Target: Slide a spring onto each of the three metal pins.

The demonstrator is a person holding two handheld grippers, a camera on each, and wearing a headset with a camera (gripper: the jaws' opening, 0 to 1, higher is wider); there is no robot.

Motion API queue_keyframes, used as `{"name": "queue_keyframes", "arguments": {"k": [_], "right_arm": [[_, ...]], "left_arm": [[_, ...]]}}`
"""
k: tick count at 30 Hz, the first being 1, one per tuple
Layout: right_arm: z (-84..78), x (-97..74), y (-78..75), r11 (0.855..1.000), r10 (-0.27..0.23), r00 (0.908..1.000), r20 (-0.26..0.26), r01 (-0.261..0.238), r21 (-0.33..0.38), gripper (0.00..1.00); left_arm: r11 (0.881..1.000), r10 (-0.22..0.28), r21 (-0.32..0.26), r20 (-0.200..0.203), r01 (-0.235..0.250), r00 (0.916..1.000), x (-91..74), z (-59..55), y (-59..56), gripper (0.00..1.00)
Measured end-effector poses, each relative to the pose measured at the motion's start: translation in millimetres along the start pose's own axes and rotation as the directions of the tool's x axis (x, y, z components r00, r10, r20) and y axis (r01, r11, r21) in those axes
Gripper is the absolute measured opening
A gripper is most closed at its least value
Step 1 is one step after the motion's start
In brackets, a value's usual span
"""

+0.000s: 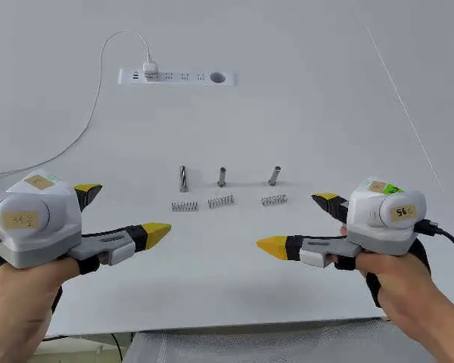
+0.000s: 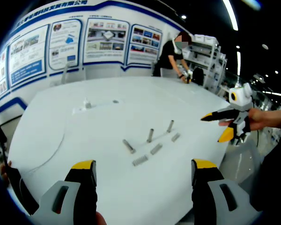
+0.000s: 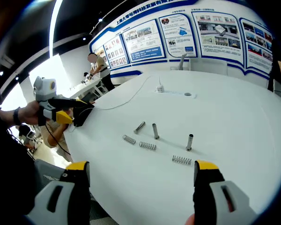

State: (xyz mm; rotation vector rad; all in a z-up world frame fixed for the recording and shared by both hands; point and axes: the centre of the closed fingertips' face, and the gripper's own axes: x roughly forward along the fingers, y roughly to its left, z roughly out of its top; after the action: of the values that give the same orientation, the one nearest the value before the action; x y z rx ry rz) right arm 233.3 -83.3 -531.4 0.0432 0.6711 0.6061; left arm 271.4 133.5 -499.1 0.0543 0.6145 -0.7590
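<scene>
Two hands grip the tools at the near edge of the head view: the left hand (image 1: 15,295) carries the left gripper (image 1: 125,209) and the right hand (image 1: 397,276) the right gripper (image 1: 295,221). Each has its yellow-tipped jaws spread wide with nothing between them. Both hang above a plain white table (image 1: 303,113), well apart from the work. Beyond and between them, three metal pins (image 1: 222,176) sit in a left-to-right row. Three springs (image 1: 221,201) lie just on the near side, one before each pin and apart from it; no spring is on a pin. The middle and right pins stand upright, while the left pin (image 3: 139,127) seems to lie on its side. Far across the table a white power strip (image 1: 178,76) lies flat with a plug (image 1: 150,68) in it and a cable (image 1: 98,91) trailing off to the left. The gripper views add the room: blue-and-white wall posters (image 2: 65,42) behind the table, with shelving (image 2: 206,49) and a person in dark clothing (image 2: 168,56) at the far edge in the left gripper view. In the right gripper view, another person (image 3: 100,70) stands beyond the table's left side.
</scene>
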Motion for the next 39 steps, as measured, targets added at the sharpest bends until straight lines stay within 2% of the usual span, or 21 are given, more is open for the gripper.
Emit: {"name": "queue_keyframes", "arguments": {"k": [21, 26, 39], "right_arm": [[-6.0, 0.9, 1.3, 1.000, 0.005, 0.9999, -0.012, -0.005, 0.012, 0.93], [-9.4, 0.6, 1.3, 1.000, 0.003, 0.9998, -0.018, -0.003, 0.019, 0.93], [-12.5, 0.2, -1.4, 0.999, -0.002, 0.9997, -0.024, 0.002, 0.033, 0.93]], "left_arm": [[1.000, -0.003, -0.013, -0.005, 0.003, 1.0000, 4.1, -0.1, 2.6, 0.83], [1.000, -0.010, -0.017, -0.013, 0.010, 0.9999, 10.9, -1.5, 4.6, 0.82], [0.999, -0.019, -0.045, -0.038, 0.017, 0.9991, 36.5, -7.0, 18.1, 0.78]]}}
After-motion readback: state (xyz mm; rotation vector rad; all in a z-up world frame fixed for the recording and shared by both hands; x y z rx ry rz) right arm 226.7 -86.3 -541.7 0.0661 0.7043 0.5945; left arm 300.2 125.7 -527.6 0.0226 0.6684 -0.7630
